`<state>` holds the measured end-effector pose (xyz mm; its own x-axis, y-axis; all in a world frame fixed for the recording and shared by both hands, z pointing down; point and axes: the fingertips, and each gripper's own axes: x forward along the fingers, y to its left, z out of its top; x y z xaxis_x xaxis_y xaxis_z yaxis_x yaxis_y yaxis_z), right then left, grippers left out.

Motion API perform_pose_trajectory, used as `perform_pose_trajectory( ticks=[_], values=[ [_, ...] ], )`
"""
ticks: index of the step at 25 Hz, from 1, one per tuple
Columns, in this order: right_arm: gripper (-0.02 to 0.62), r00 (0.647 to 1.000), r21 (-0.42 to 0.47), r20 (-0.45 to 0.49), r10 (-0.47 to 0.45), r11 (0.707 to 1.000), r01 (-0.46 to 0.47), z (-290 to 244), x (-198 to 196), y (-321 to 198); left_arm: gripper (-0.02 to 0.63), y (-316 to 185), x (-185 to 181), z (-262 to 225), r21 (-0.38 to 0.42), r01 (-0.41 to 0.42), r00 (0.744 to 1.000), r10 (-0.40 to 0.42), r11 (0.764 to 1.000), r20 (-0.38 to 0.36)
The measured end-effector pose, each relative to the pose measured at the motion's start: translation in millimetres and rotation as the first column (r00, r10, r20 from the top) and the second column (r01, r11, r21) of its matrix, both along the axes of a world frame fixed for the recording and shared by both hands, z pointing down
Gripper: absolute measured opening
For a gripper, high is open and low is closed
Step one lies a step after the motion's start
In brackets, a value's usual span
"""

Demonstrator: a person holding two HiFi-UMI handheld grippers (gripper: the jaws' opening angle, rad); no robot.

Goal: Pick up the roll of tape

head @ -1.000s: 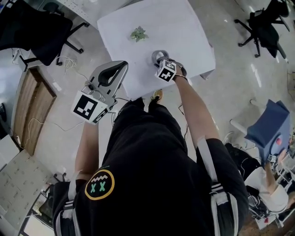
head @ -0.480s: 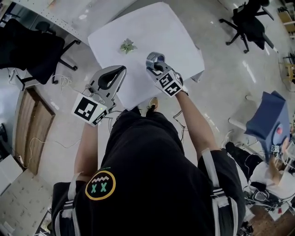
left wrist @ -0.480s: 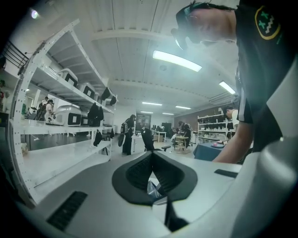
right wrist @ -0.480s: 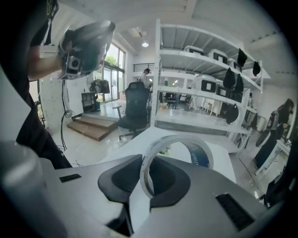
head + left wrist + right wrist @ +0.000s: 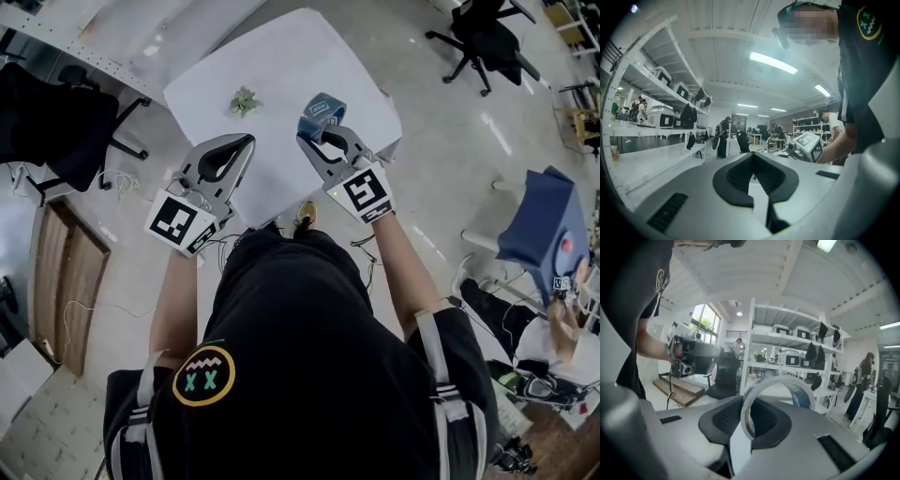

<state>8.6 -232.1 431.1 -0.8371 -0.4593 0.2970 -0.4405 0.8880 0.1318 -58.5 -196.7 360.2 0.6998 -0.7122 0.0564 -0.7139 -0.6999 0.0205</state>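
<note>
The roll of tape (image 5: pixel 322 111), a grey ring with a blue inner face, hangs in the air above the white table (image 5: pixel 281 56), clamped by its wall in my right gripper (image 5: pixel 317 133). In the right gripper view the roll (image 5: pixel 780 390) stands upright between the black pads (image 5: pixel 723 418), which are shut on it. My left gripper (image 5: pixel 247 141) is held beside it at about the same height, over the table's near edge. Its jaws (image 5: pixel 753 157) meet at the tips with nothing between them.
A small green crumpled thing (image 5: pixel 244 100) lies on the table's far part. Black office chairs stand at the far right (image 5: pixel 483 37) and at the left (image 5: pixel 56 103). A wooden board (image 5: pixel 61 281) lies on the floor at the left. A blue box (image 5: pixel 544 234) is at the right.
My right gripper has lifted the tape roll off the table and tilted up from pointing steeply down. The left gripper has shifted only slightly.
</note>
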Motion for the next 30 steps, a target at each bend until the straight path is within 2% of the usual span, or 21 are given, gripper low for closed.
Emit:
perform_pose_trajectory(
  ticks=[6,12,18,30],
  values=[
    [0.069,0.99,0.108,0.14,0.023,0.993,-0.039,-64.1,15.4,13.6,0.017,-3.0,8.1,-2.1,0.009,-0.022,1.0,0.022,1.0,0.0],
    [0.069,0.973,0.131,0.228,0.049,0.988,-0.08,-107.6,26.0,29.2,0.017,-3.9,14.4,-7.4,0.018,-0.039,0.999,0.039,0.999,0.0],
    [0.069,0.976,0.137,0.211,0.052,0.987,-0.083,-104.1,32.9,33.9,0.017,-2.0,19.4,-8.3,0.023,-0.049,0.999,0.049,0.999,0.001],
    [0.064,0.969,0.13,0.24,0.054,0.988,-0.088,-98.4,34.8,32.7,0.017,0.1,21.1,-9.3,0.022,-0.039,0.999,0.039,0.999,0.008]
  ],
)
